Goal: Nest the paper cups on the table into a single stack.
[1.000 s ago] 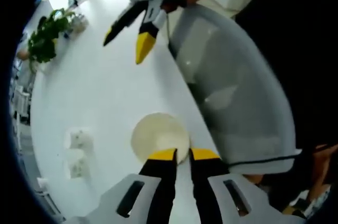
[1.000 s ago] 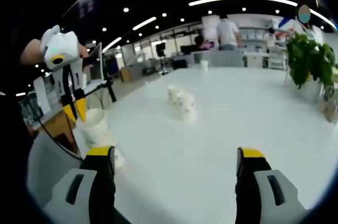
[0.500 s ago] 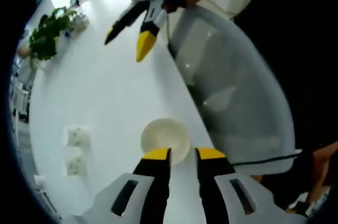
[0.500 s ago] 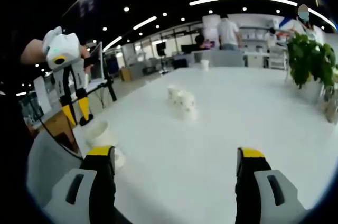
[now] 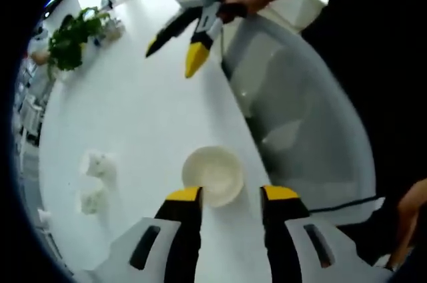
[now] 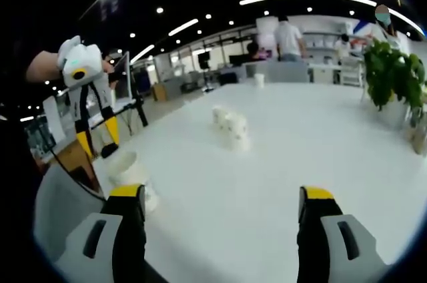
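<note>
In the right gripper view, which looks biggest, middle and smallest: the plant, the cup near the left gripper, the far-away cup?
1. Plant
2. Cup near the left gripper; it is much nearer, so this order is unsure
3. Far-away cup, looking tiny

At the bottom of the frame the left gripper [image 5: 231,197] has its jaws spread above a paper cup [image 5: 213,175] standing on the white table [image 5: 133,116]. The right gripper [image 5: 175,49] hangs at top centre, a plant [image 5: 73,37] upper left.
</note>
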Tool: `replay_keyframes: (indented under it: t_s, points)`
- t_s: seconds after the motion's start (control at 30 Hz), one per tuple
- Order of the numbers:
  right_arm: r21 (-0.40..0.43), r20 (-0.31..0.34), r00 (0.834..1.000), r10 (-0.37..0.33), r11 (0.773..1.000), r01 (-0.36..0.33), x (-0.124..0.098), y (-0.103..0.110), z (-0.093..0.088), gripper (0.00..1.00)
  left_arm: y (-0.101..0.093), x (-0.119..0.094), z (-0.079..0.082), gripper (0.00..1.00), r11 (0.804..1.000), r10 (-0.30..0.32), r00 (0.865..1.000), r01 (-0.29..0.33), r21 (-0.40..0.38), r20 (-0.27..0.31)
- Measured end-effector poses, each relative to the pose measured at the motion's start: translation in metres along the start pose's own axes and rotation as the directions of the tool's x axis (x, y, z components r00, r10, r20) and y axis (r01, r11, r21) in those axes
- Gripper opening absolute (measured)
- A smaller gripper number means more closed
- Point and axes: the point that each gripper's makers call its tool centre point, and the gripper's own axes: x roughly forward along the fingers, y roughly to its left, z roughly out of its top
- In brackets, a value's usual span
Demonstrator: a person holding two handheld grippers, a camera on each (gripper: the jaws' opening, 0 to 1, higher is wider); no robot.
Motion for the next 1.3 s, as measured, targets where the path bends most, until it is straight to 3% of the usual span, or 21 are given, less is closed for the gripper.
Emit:
replay_keyframes:
  t_s: [0.1, 0.3, 0.53, 0.63, 0.83, 0.93, 1.07, 1.3]
  points:
    - [0.0, -0.002, 1.0, 0.001, 1.0, -0.001, 0.0, 0.0, 0.0, 0.93, 0.001, 0.0, 0.002, 0.44, 1.0, 0.006, 0.999, -0.005, -0.026, 0.042]
    - [0.003, -0.004, 1.0, 0.0, 1.0, 0.0, 0.0, 0.0, 0.0, 0.93, -0.002, -0.004, 0.01, 0.42, 0.999, 0.006, 0.993, -0.011, 0.035, 0.119]
    - [0.002, -0.007, 1.0, -0.002, 1.0, 0.002, 0.0, -0.001, -0.001, 0.93, 0.007, -0.007, 0.012, 0.64, 0.999, 0.053, 0.984, -0.051, -0.016, 0.171]
    - [-0.001, -0.01, 1.0, 0.0, 1.0, 0.0, 0.0, 0.0, -0.002, 0.93, 0.007, -0.008, 0.012, 0.67, 0.998, 0.066, 0.979, -0.061, -0.027, 0.195]
    - [-0.003, -0.012, 1.0, 0.003, 1.0, -0.003, 0.001, 0.0, -0.003, 0.93, 0.009, -0.01, 0.015, 0.76, 0.995, 0.091, 0.965, -0.079, -0.058, 0.248]
    - [-0.001, -0.012, 1.0, 0.003, 1.0, -0.003, 0.001, 0.0, -0.002, 0.93, 0.011, -0.013, 0.02, 0.83, 0.993, 0.116, 0.949, -0.1, -0.068, 0.294]
    - [-0.003, -0.014, 1.0, 0.004, 1.0, -0.004, 0.001, 0.0, -0.003, 0.93, 0.012, -0.012, 0.016, 0.86, 0.99, 0.13, 0.95, -0.108, -0.091, 0.283]
    - [-0.002, -0.016, 1.0, 0.011, 1.0, -0.011, 0.001, 0.002, -0.003, 0.93, 0.01, -0.011, 0.016, 0.97, 0.985, 0.147, 0.929, -0.105, -0.137, 0.34]
